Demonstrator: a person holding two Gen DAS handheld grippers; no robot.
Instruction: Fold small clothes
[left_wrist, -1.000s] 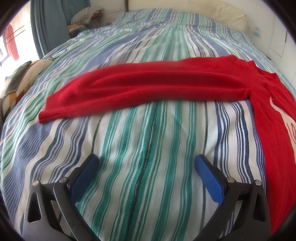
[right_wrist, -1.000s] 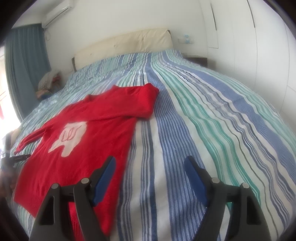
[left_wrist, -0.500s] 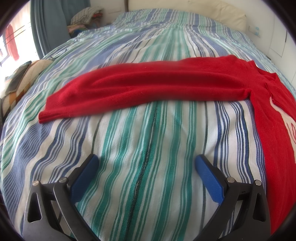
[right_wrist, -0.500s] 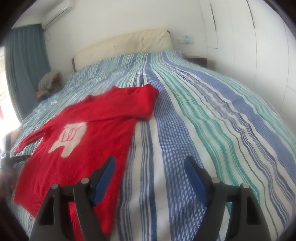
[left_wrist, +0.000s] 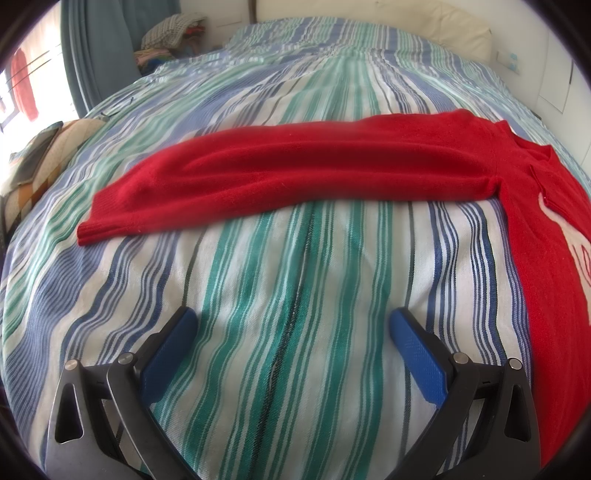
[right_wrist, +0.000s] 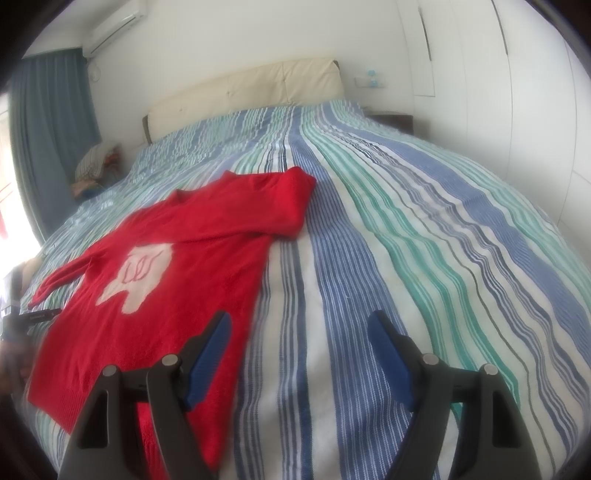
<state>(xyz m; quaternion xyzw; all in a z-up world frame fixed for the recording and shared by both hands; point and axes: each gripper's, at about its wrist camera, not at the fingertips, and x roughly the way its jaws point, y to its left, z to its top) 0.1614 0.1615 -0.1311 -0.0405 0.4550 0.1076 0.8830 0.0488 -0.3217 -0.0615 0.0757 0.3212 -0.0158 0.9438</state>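
Red sweater (right_wrist: 184, 266) flat, striped bedspread (right_wrist: 406, 240) around

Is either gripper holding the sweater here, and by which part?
Neither: left gripper and right gripper are open above the bed, clear of the red sweater.

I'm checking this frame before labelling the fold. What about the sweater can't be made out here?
- Red sweater body: cut off by the left wrist view's right edge.
- Its near hem: hidden behind the right tool in the right wrist view.
- Far sleeve: doubled over, cuff unseen.
- Pale chest motif: too blurred to identify.
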